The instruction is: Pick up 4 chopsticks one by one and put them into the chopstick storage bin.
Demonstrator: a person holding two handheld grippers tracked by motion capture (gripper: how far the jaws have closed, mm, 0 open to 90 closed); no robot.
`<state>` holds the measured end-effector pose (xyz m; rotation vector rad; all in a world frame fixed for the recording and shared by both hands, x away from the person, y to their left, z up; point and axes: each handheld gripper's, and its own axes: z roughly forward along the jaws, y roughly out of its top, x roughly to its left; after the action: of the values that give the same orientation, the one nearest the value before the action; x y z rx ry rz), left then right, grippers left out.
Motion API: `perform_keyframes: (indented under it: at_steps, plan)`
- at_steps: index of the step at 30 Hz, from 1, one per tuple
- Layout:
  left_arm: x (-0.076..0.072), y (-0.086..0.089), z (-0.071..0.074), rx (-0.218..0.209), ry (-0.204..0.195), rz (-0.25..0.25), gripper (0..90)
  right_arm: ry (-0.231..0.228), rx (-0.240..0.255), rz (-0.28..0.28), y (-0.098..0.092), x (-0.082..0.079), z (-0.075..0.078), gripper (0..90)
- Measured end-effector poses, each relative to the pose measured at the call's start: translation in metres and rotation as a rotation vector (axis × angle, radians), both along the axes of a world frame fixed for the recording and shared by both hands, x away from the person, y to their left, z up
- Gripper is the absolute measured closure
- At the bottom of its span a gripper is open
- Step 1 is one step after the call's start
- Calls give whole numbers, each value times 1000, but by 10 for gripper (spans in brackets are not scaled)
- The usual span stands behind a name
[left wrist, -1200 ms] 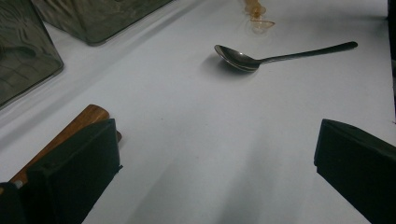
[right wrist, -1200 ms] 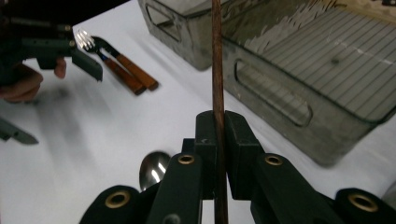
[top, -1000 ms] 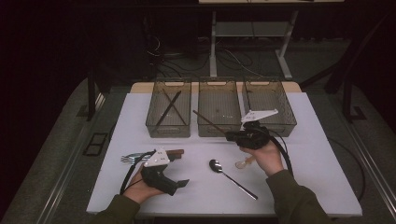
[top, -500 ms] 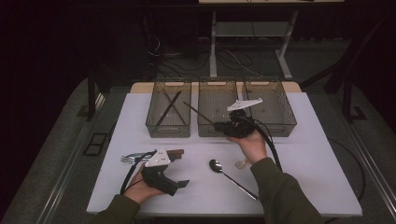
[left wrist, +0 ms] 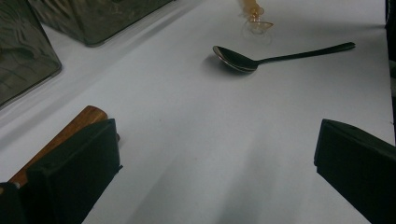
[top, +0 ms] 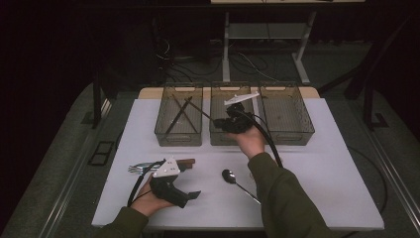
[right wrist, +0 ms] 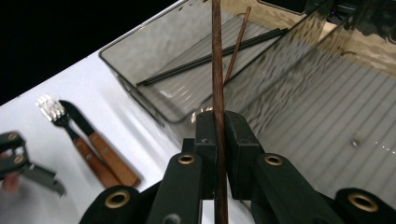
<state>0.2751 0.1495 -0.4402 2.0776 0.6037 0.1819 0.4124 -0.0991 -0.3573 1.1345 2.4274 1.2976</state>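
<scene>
Right hand-held gripper (right wrist: pixel 219 128) clamped on a chopstick (right wrist: pixel 216 60): thin, straight, dark reddish-brown wood, pinched between both black pads, long end running up out of the jaws. In the high view the right hand-held gripper (top: pixel 218 120) hangs above the front of the middle bin (top: pixel 218 138), chopstick (top: pixel 198 109) slanting up-left over the left bin (top: pixel 179 139) rim. Left bin holds two more sticks, one black (right wrist: pixel 212 56) and one brown (right wrist: pixel 237 44), crossed on the ribbed floor. Three smoky clear bins in a row at the back of the white bench (top: pixel 317 163); right bin (top: pixel 287 134) beside the middle one. Left hand-held gripper (top: pixel 194 195) rests low on the bench, jaws wide apart, nothing between them; in its own view a wooden handle (left wrist: pixel 70 133) lies just beside one pad. Spoon (top: pixel 233 179) dark, shiny, lying flat near bench centre, bowl toward the bins. Fork (right wrist: pixel 51 109) and knife (right wrist: pixel 77 119) with wooden handles lie side by side left of the left hand-held gripper. No readable writing or brands anywhere.
</scene>
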Motion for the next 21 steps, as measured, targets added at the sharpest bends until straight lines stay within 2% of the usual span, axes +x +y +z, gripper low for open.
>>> perform_keyframes:
  at_steps: [14, 21]
  plan:
    - [0, 0, 0, -4, -11, -6, 0, 3, -38, -21, 56, 37, 1, 841]
    - [-1, -1, 0, -8, -6, -7, 0, 9, -80, -34, 87, 55, -3, 840]
